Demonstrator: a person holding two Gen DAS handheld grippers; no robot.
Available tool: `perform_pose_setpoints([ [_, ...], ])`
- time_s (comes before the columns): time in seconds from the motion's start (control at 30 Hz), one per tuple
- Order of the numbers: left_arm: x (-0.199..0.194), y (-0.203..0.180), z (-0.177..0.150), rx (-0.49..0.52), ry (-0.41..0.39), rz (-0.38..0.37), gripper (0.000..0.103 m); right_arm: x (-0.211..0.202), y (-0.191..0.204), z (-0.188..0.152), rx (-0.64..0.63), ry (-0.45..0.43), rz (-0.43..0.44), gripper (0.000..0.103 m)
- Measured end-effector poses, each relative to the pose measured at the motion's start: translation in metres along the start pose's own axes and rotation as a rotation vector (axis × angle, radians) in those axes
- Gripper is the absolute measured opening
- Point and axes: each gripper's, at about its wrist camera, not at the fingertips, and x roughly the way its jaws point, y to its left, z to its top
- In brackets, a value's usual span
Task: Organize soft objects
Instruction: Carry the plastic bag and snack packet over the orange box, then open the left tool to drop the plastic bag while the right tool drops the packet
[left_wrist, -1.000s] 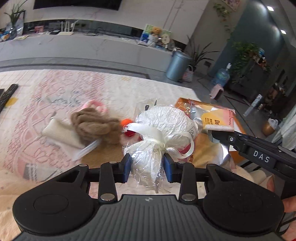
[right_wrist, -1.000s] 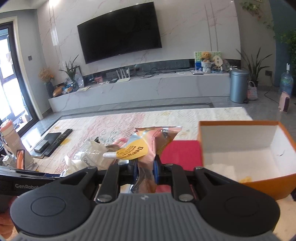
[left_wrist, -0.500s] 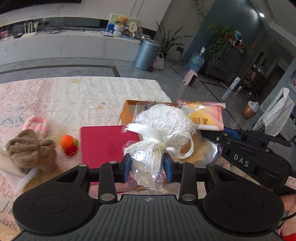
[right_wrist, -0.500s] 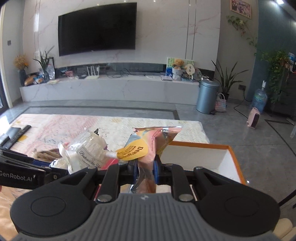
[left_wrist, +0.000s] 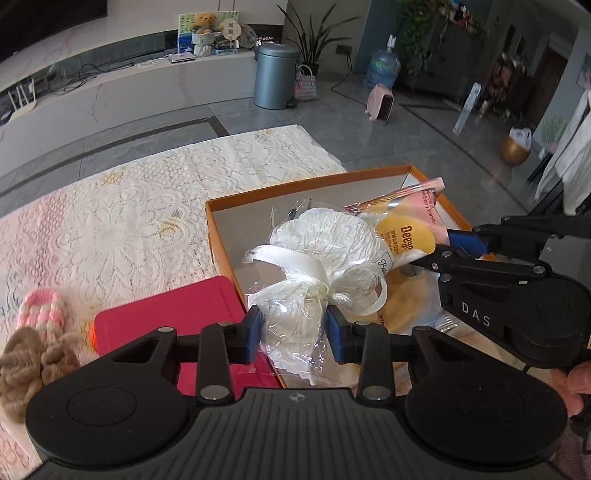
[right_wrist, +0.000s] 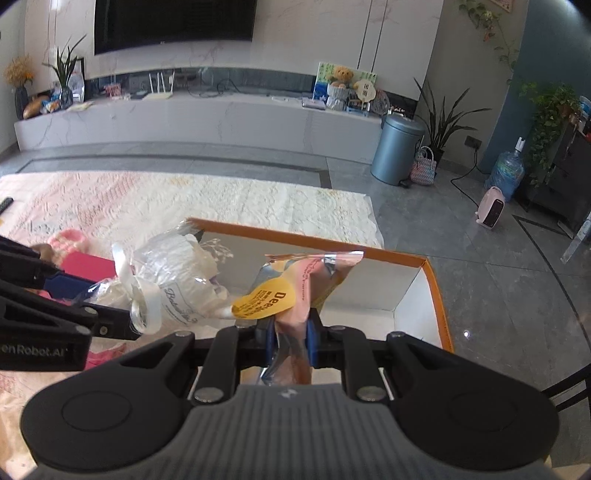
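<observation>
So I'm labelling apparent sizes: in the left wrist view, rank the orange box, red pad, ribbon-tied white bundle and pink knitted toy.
1. orange box
2. red pad and ribbon-tied white bundle: look alike, and the bundle is nearer the camera, so unranked
3. pink knitted toy

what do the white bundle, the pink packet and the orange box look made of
White bundle: soft white filling in clear crinkly film, satin-looking ribbon; glossy wrinkles show. Pink packet: printed plastic or foil, shiny crimped top edge. Orange box: probably cardboard, matte, thin straight walls, white inside.
</observation>
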Motion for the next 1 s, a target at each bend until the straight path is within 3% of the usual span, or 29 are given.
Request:
perform_pose_setpoints([
  [0.2,0.020,-0.009,0.005,0.067,0.016,0.036,0.041,0.030,-0.004,-0.003,-0.030,0.049,-0.004,0.015],
  [0.57,0.054,-0.020,0.013,0.152,0.080,0.077,0.043,0.080,-0.004,-0.008,-0.066,0.159,0.066,0.015],
  [0.7,0.065,-0.021,0.013,0.164,0.107,0.065,0.044,0.092,-0.001,-0.011,-0.079,0.196,0.075,0.016],
  [1.0,0.068,-0.028,0.009,0.239,0.077,0.097,0.058,0.097,-0.005,-0.016,-0.089,0.229,0.056,0.024],
])
